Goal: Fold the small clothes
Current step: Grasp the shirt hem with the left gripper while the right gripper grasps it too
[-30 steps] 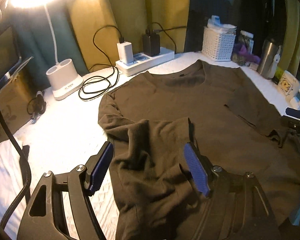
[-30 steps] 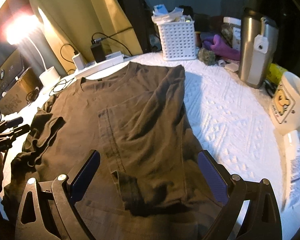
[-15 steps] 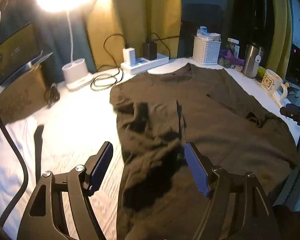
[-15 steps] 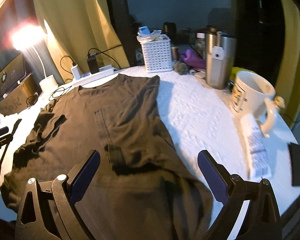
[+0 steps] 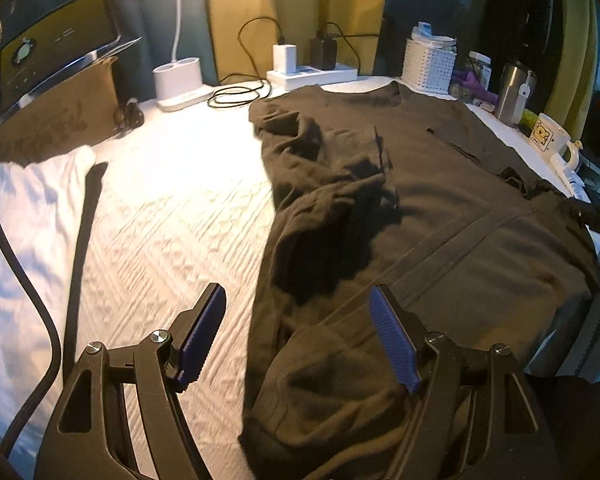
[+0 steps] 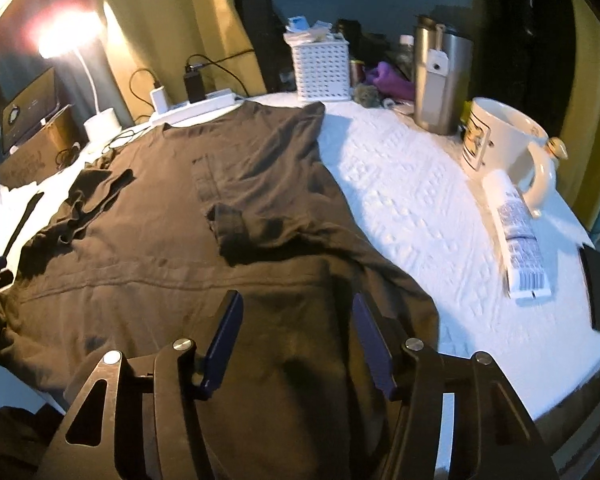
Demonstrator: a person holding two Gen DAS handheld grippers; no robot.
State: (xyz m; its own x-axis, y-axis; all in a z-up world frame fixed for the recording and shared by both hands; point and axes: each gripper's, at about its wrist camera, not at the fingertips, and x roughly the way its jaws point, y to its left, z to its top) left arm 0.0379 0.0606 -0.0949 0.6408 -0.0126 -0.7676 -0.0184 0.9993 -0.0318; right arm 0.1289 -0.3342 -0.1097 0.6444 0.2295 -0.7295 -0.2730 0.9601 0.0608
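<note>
Shirt hem lies between the closing right gripper jaws; left gripper jaws wide.

Lamp glare, dim room, fisheye warp

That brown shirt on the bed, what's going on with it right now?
A person holding two grippers is folding the brown shirt, which lies flat on the white bedspread with both sleeves folded in. The left gripper is open over the shirt's bottom left edge. The right gripper is at the bottom hem, its jaws closing with fabric between them, not yet pinched.
</note>
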